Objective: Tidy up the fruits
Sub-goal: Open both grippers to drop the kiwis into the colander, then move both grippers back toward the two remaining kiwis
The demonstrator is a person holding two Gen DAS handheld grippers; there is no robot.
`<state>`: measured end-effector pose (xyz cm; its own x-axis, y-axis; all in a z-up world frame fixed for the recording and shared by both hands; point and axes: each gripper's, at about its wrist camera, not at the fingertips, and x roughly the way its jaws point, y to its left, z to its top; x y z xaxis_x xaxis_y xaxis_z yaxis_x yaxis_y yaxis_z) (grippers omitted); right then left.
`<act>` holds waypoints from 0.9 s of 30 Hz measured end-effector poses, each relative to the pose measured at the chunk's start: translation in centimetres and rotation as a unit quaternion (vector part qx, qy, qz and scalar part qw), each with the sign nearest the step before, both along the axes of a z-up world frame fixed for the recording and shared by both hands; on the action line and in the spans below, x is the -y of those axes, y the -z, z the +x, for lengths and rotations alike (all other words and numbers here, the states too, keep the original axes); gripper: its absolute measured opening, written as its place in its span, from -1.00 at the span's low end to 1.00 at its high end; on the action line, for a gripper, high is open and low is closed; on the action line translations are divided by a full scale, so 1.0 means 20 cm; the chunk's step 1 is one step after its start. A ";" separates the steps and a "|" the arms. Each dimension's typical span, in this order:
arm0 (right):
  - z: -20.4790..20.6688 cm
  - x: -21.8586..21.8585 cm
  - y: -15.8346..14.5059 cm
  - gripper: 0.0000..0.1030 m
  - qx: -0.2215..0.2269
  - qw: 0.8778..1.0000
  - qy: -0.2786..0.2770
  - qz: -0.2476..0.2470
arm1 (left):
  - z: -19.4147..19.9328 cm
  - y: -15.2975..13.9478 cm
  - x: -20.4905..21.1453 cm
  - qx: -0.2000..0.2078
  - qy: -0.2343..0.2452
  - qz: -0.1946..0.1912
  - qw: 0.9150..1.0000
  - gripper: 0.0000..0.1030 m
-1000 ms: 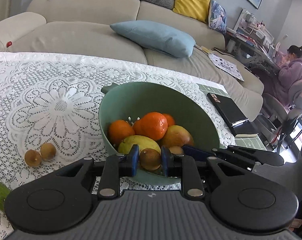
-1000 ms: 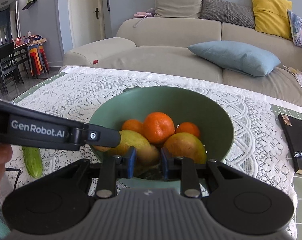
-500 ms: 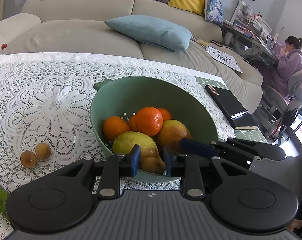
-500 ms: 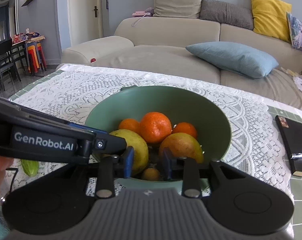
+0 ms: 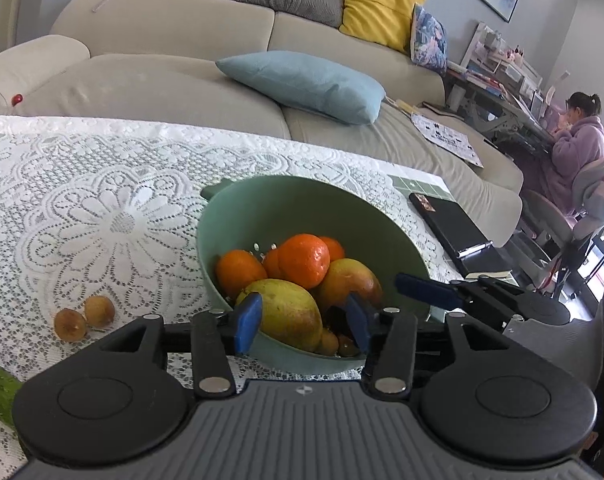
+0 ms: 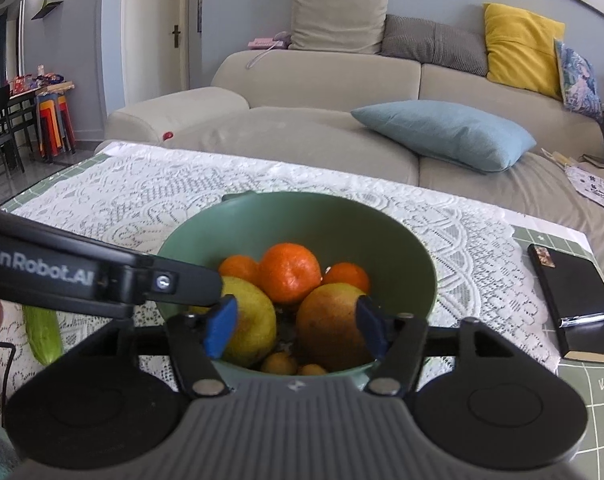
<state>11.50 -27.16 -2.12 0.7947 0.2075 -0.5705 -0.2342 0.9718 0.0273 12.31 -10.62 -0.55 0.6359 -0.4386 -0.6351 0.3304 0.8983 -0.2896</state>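
A lace cloth (image 5: pixel 101 200) covers the table, bearing a green bowl (image 5: pixel 302 208) of oranges (image 5: pixel 304 260) and mangoes (image 5: pixel 289 312). Both the left gripper (image 5: pixel 302 320) and right gripper (image 6: pixel 293 330) hang over its near rim, jaws just opened and gripping nothing. Two small brown fruits (image 5: pixel 83 318) lie on the cloth left of the bowl.

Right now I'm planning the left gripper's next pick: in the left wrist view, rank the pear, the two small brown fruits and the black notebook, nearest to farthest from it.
1. Pear, in the bowl, between the left gripper's open jaws.
2. Small brown fruits, on the lace, left.
3. Black notebook, far right, beyond the bowl.
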 end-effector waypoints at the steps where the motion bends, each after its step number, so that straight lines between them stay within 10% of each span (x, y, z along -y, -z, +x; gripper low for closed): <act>1: 0.00 0.00 0.00 0.35 0.002 1.000 0.001 0.002 | 0.00 -0.01 -0.01 0.002 0.000 0.000 1.000 0.17; 27: -0.04 -0.35 -0.06 0.74 0.040 0.996 -0.075 0.011 | -0.09 -0.09 -0.33 0.041 -0.082 0.056 0.994 0.28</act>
<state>10.76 -20.21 -0.92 0.7960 0.3395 -0.5012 -0.3796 0.9248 0.0235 10.56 -3.94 1.32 0.7441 -0.2549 -0.6176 0.1959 0.9670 -0.1632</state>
